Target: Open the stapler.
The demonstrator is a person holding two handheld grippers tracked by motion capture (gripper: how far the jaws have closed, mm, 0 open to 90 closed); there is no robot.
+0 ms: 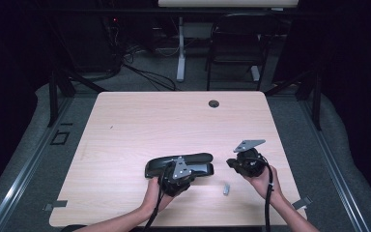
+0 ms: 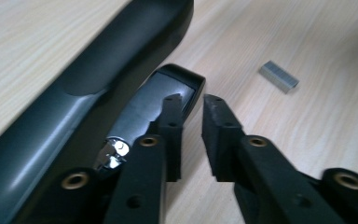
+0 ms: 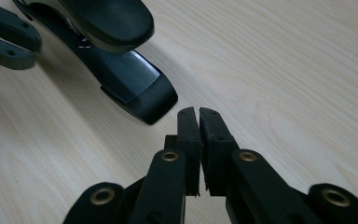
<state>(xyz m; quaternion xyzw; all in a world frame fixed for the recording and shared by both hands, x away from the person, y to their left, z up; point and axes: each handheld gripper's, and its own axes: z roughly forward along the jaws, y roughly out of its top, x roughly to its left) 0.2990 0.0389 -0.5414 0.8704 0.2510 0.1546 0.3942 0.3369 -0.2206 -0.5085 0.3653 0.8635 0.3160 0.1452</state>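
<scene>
A big black stapler [image 1: 183, 159] lies across the near middle of the wooden table [image 1: 174, 121], its arm raised off its base. In the left gripper view my left gripper [image 2: 192, 105] stands at the end of the stapler [image 2: 74, 93], its jaws a narrow gap apart with bare table between them. My left gripper [image 1: 193, 174] sits at the stapler's near side. In the right gripper view my right gripper [image 3: 193, 114] is shut on nothing, just right of the base of the stapler [image 3: 135, 88]. My right gripper [image 1: 228, 163] points left. A small strip of staples [image 1: 226, 189] [image 2: 279, 76] lies between the hands.
A round cable hole [image 1: 214, 103] sits near the table's far edge. Beyond the table stand a black chair [image 1: 236, 43] and a desk leg [image 1: 180, 48] among floor cables. The left gripper's jaws [image 3: 9, 37] show at the upper left of the right gripper view.
</scene>
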